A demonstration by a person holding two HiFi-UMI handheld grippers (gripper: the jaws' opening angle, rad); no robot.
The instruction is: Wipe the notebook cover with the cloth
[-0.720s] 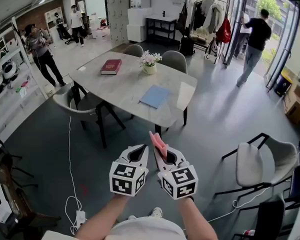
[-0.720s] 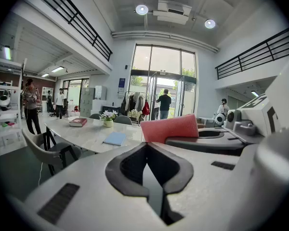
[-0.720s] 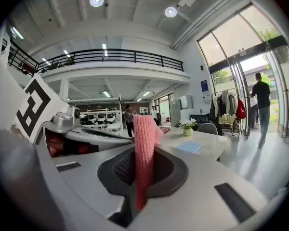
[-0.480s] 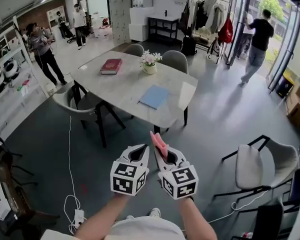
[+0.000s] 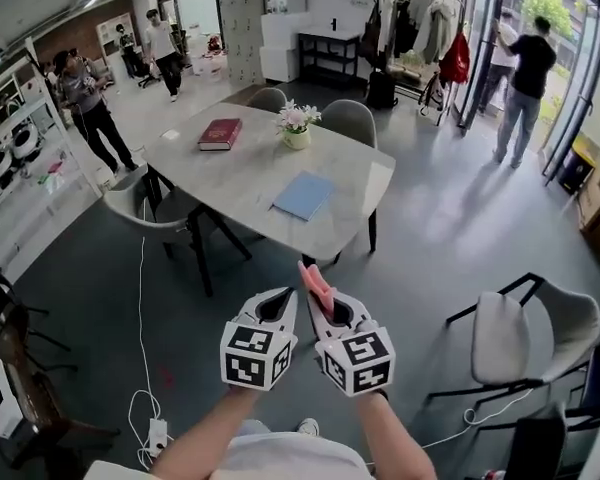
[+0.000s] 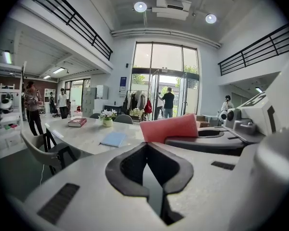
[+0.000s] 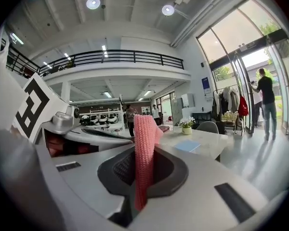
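1. The notebook (image 5: 304, 195), with a light blue cover, lies flat and closed on the pale table (image 5: 240, 173), toward the table's near right part. Nothing rests on it. It also shows in the left gripper view (image 6: 113, 138) and the right gripper view (image 7: 188, 146).
2. The cloth (image 5: 316, 285), pink and knitted, is well apart from the notebook. It is pinched in the right gripper (image 5: 320, 306) and stands upright above the jaw tips.
3. In the right gripper view, the right gripper (image 7: 143, 154) is clamped on the cloth (image 7: 144, 138). The folded strip runs down between both jaws.
4. The left gripper (image 5: 278, 303) is held just beside the right one, above the dark floor (image 5: 100, 298) and short of the table. In its own view (image 6: 145, 148) the jaws meet with nothing between them.
5. Also on the table are a red book (image 5: 221, 133) at the far left and a flower pot (image 5: 297, 128) with white blooms near the far edge.
6. A grey chair (image 5: 350, 120) stands behind the table. A white cable (image 5: 140, 298) trails on the floor to the left.
7. People stand in the background at the left and by the glass doors at the right.
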